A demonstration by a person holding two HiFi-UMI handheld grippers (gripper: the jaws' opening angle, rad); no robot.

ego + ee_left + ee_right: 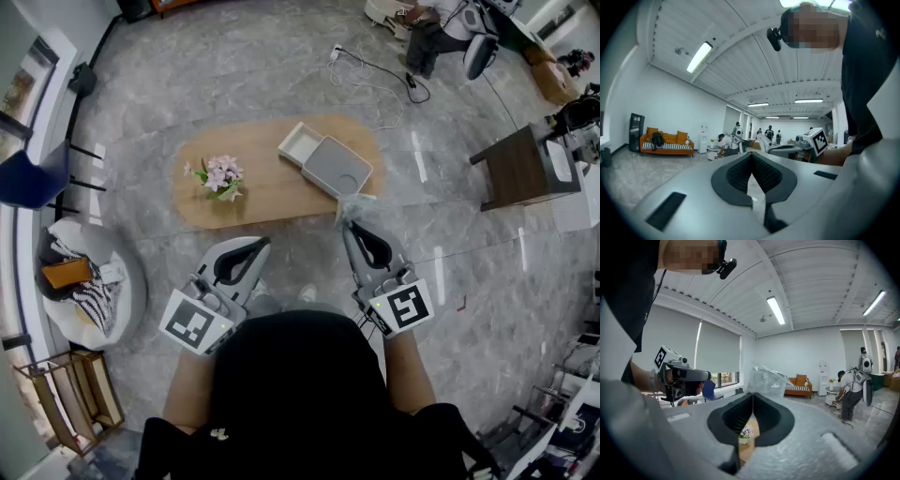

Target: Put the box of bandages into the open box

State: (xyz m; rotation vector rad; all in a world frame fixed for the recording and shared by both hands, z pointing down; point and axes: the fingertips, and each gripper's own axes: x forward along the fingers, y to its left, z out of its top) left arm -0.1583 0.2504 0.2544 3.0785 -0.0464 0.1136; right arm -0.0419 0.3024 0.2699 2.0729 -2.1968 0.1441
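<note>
The open box [326, 159] lies on the far right part of the oval wooden table [272, 202]: a white tray half and a grey half side by side. My right gripper [348, 225] is held near the table's front edge, shut on the box of bandages [354, 208], a see-through crinkled pack that sticks out past the tips [768, 379]. It hangs short of the open box. My left gripper [263, 242] is at the left, shut with nothing in it; its tips touch in the left gripper view [751, 153].
A small pot of pink flowers [218, 176] stands on the table's left part. Left of me is a round white seat [122, 281] with a striped cloth, behind it a blue chair [33, 173]. A dark side table [520, 169] stands at the right, a cable [380, 80] on the floor beyond.
</note>
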